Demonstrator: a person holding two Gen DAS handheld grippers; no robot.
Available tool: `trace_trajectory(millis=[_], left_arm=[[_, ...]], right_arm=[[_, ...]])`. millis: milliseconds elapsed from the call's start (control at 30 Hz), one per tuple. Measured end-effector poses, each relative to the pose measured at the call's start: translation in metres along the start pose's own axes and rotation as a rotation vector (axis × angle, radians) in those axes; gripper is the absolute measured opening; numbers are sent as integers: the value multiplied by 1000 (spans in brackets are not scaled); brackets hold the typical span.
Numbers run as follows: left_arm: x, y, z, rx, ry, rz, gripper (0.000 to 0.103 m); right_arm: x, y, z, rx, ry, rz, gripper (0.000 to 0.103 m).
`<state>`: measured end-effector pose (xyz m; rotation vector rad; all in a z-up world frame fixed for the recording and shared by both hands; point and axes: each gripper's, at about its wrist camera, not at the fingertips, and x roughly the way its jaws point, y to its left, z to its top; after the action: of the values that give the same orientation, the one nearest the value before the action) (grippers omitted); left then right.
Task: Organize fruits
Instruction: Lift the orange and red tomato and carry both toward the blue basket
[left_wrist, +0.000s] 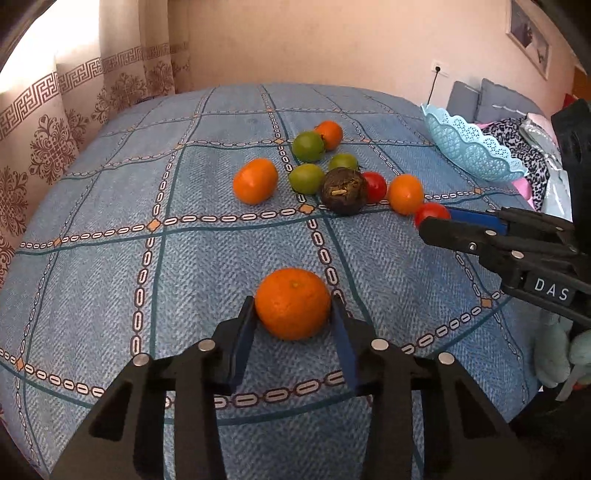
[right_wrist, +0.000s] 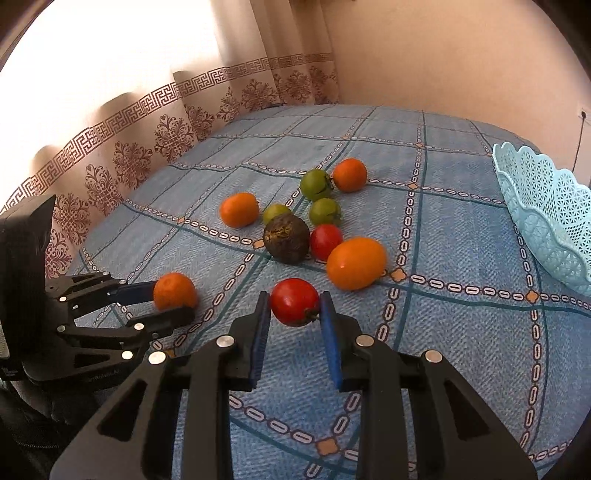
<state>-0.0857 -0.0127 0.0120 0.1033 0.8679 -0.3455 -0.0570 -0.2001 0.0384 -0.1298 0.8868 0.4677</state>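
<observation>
My left gripper (left_wrist: 293, 306) is shut on an orange (left_wrist: 292, 303), its blue pads pressing both sides; it also shows in the right wrist view (right_wrist: 173, 301). My right gripper (right_wrist: 294, 304) is shut on a red tomato (right_wrist: 294, 301); in the left wrist view that tomato (left_wrist: 430, 213) shows at the right gripper's tips. More fruit lies in a cluster on the blue cloth: oranges (right_wrist: 239, 209) (right_wrist: 355, 263) (right_wrist: 349, 175), green fruits (right_wrist: 316, 184) (right_wrist: 325, 211), a red tomato (right_wrist: 325, 241) and a dark round fruit (right_wrist: 286, 239). A light blue lace-pattern basket (right_wrist: 546, 218) stands tilted at the far right.
The surface is a blue checked cloth (right_wrist: 461, 332). Patterned curtains (right_wrist: 122, 147) hang along the left edge. Grey cushions and clothing (left_wrist: 517, 129) lie beyond the basket at the right.
</observation>
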Motion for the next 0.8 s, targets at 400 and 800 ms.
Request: trace_trajectory(millis=[400,800], left_arm=[[-18,-10,21,33,-70,11,40],[-41,-46,91,80,-202,-17,40]], right_arm=[[-25,-14,8,47,-70,-15,28],[-87,-75,28,196,-225,-115,28]])
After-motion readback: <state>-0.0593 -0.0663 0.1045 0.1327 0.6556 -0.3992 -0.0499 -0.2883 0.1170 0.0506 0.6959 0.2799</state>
